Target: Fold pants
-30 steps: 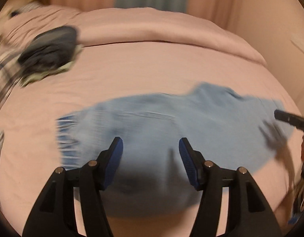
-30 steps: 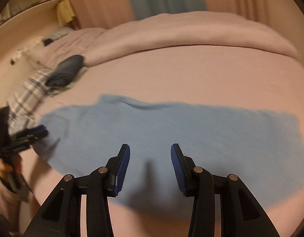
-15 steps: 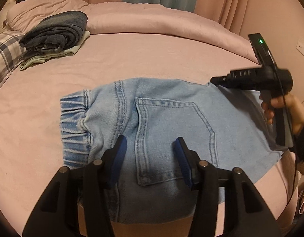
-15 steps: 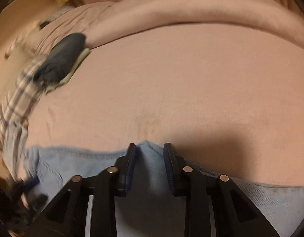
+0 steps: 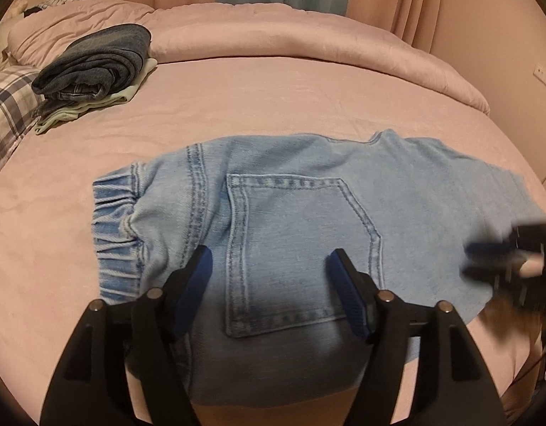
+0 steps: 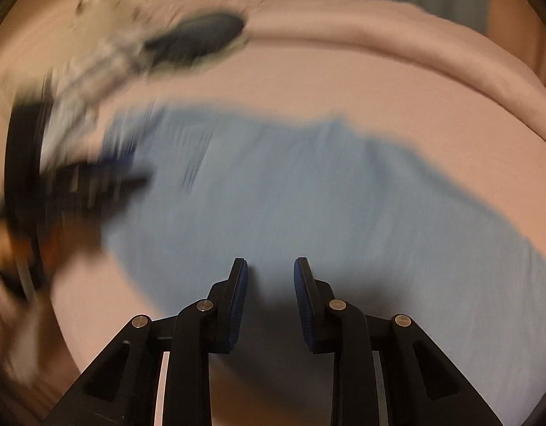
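Observation:
Light blue denim pants [image 5: 290,213] lie flat and folded on the pink bed [image 5: 273,99], back pocket [image 5: 301,241] up and elastic waistband [image 5: 113,234] at the left. My left gripper [image 5: 269,259] hovers over the pocket area; its jaws are opening and nothing is between them. My right gripper [image 5: 503,252] shows as a dark blur low over the right end of the pants. In the right wrist view the right gripper [image 6: 269,266] has a narrow gap over the near part of the pants [image 6: 308,195], pinching no cloth. The left gripper [image 6: 106,174] is a blur at the left.
A stack of folded dark jeans [image 5: 95,64] on a pale garment sits at the back left, beside a plaid pillow [image 5: 6,106]. A rolled pink duvet [image 5: 308,35] runs along the far side, with curtains behind. A wall with a socket [image 5: 544,74] stands at the right.
My left jaws have spread wider over the pocket. The right gripper dropped from raised at the right to low over the pants' right end, and its jaws narrowed.

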`<action>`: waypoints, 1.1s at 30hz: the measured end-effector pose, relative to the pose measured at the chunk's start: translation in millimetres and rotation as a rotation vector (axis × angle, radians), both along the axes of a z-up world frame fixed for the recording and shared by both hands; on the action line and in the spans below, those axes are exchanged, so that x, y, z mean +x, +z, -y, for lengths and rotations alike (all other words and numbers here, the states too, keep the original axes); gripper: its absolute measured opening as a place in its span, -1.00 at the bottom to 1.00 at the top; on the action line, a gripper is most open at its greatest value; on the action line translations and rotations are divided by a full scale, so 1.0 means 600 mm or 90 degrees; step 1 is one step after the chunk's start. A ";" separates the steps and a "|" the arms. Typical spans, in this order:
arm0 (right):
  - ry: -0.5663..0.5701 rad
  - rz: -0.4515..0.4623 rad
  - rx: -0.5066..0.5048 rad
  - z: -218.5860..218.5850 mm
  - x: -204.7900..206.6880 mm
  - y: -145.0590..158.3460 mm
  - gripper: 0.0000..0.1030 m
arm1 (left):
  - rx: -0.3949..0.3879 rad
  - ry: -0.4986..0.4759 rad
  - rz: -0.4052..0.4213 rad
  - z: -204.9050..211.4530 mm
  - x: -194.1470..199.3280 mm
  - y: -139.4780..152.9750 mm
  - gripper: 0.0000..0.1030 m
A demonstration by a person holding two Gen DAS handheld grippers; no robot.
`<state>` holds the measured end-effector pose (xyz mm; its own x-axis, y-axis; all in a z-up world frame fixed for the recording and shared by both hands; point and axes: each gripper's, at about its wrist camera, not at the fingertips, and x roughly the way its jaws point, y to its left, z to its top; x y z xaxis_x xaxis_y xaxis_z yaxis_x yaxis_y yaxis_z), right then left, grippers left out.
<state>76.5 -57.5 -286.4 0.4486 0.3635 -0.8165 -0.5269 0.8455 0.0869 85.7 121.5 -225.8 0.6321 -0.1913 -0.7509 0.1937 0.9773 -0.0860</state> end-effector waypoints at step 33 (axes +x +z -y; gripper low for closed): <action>-0.183 0.083 0.009 0.186 -0.083 -0.016 0.08 | 0.053 -0.064 -0.058 0.190 -0.042 -0.019 0.63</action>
<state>26.9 -169.1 -296.0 0.6349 0.2181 -0.7411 -0.2738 0.9606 0.0480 60.7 7.6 -237.5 0.5409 -0.1842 -0.8207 0.2858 0.9579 -0.0266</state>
